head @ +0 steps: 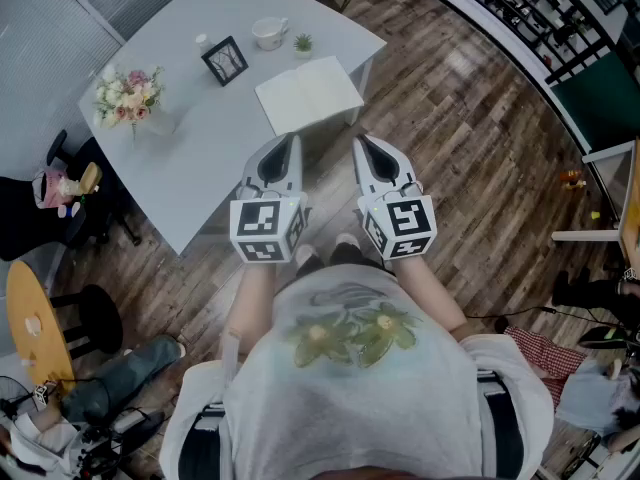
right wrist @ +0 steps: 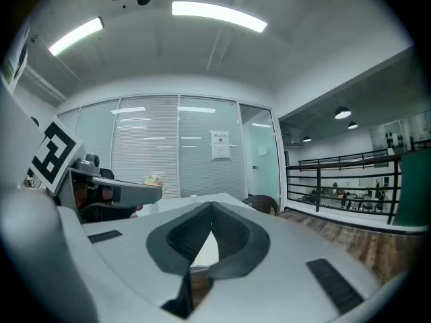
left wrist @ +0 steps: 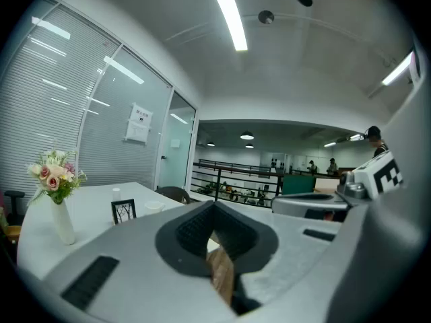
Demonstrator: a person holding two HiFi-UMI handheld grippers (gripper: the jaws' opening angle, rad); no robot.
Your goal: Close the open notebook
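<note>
Figure: One open notebook [head: 308, 93] lay flat at the white table's [head: 200, 158] near edge.
Two grippers, left gripper [head: 290, 143] and right gripper [head: 362, 146], hovered short of it, each with jaws together and empty; one picture frame [head: 225, 60] and one cup [head: 270, 33] stood behind.

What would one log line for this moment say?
task: not started | notebook: open on table, untouched | left gripper: shut, empty | right gripper: shut, empty

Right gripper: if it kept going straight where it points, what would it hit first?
Probably the open notebook on the white table's near edge; whether the right gripper would pass above it is unclear.
</note>
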